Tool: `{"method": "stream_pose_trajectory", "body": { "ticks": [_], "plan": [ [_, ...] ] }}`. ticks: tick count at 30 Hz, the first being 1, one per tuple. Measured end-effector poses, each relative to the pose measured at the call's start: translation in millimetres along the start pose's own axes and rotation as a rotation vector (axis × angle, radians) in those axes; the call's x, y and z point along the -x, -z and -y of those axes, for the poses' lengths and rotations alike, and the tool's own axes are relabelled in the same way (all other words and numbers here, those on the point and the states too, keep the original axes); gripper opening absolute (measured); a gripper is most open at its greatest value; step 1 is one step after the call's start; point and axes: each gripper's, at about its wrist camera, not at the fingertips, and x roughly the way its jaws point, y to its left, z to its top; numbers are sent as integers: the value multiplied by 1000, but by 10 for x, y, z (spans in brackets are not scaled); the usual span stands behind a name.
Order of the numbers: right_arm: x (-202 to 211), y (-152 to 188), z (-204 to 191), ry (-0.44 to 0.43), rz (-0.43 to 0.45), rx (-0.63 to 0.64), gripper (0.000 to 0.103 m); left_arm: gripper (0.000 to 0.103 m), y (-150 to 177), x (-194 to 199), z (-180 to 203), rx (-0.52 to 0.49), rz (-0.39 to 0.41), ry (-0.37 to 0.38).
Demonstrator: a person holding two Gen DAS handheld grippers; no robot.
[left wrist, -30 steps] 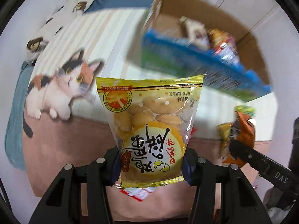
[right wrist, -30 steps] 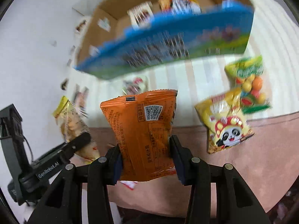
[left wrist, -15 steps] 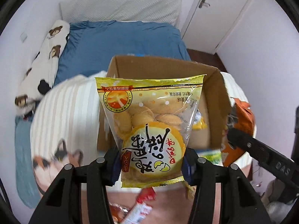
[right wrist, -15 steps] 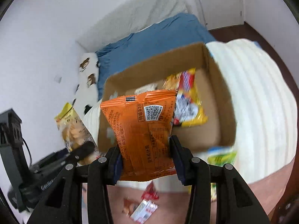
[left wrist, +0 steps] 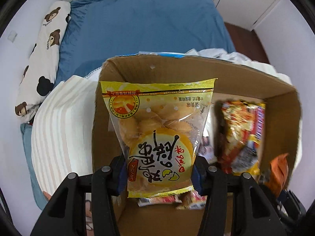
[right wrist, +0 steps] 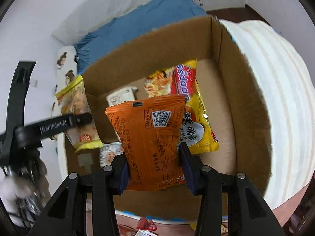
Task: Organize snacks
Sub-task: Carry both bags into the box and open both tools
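Two grippers are hanging over the open brown cardboard box [right wrist: 161,45]: the left gripper [left wrist: 159,169] is clamping a clear yellow bag of egg biscuits [left wrist: 157,133], and the right gripper [right wrist: 154,163] is pinching a crinkled orange foil snack packet [right wrist: 149,141]. Below them, a yellow-and-red noodle packet [right wrist: 185,90] is lying on the box floor, so each bag is probably best released low over bare cardboard, clear of the walls. Beyond the box, a blue bedsheet [left wrist: 141,19] is spreading away.

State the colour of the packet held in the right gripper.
Orange packet, seen best in the right wrist view.
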Motion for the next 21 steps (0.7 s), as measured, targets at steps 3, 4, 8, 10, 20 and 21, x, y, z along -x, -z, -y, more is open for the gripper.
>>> {"method": "stream_pose_trajectory", "body": {
  "ticks": [3,4,8,10,20,21],
  "plan": [
    [-140,23,52,14,-25,-1,48,49,-87,-156,-44,11,-18,-16],
    [-179,38,67,15,-34,-2,48,49,-102,-194,-56,10,-21,-19],
    [-350,74,110,43,-59,8,49,50,-134,-343,-68,12,-47,-21],
    [-435,87,137,64,-94,2,51,51,-130,-365,-42,17,-64,-20],
    [-518,127,21,102,-160,56,103,96,-147,-314,-14,45,-38,41],
    [-512,127,20,101,-155,56,103,96,-133,-285,-20,47,-39,45]
  ]
}}
